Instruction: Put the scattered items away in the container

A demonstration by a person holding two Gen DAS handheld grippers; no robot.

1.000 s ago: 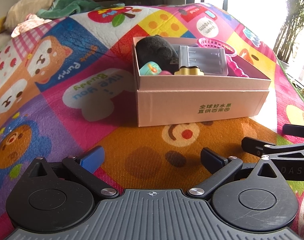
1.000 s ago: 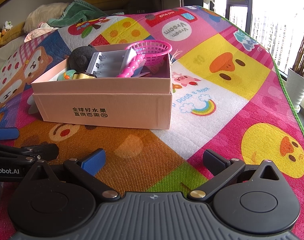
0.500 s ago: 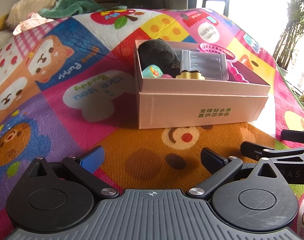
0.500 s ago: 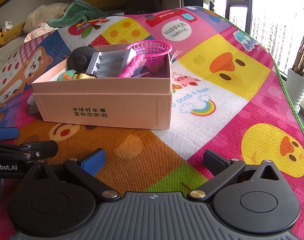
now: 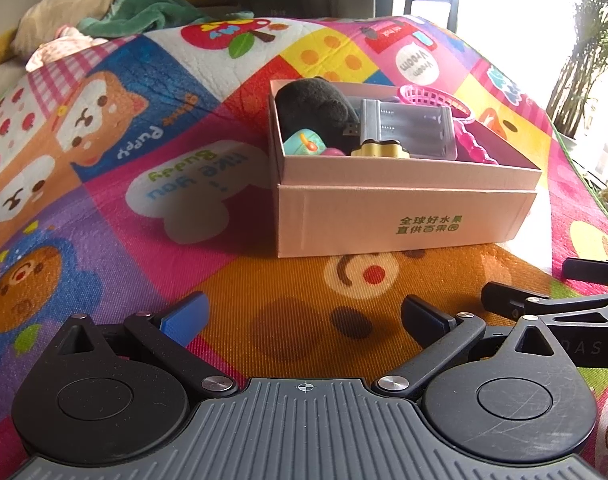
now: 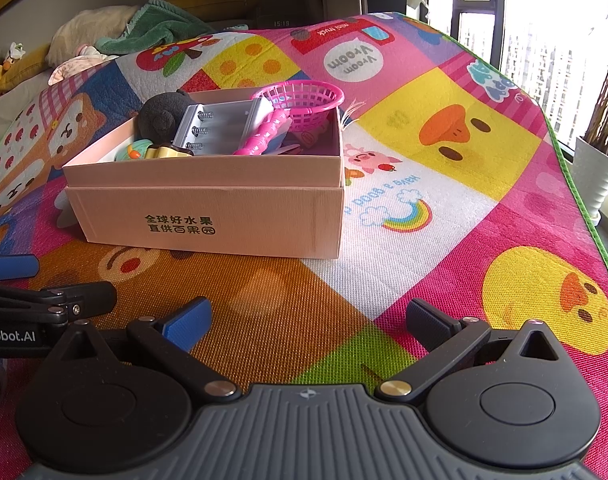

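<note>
A pink cardboard box (image 5: 403,220) (image 6: 208,216) with green print stands on the colourful play mat. Inside it lie a black plush (image 5: 315,108) (image 6: 160,118), a grey battery holder (image 5: 407,128) (image 6: 220,130), a pink toy basket-net (image 5: 431,98) (image 6: 300,100), a teal toy (image 5: 304,144) and a yellow piece (image 5: 379,150). My left gripper (image 5: 304,316) hovers open over the orange patch in front of the box, empty. My right gripper (image 6: 307,318) is open and empty too, just right of the left one.
The play mat (image 6: 463,140) covers the floor. Pillows and a green cloth (image 5: 144,12) lie at the far left edge. A white plant pot (image 6: 595,176) and a window stand beyond the mat's right edge. The right gripper's fingers (image 5: 543,300) show beside my left one.
The left gripper has drifted slightly back and up, so the box sits a little higher in its view. The right gripper has barely moved. Both stay open.
</note>
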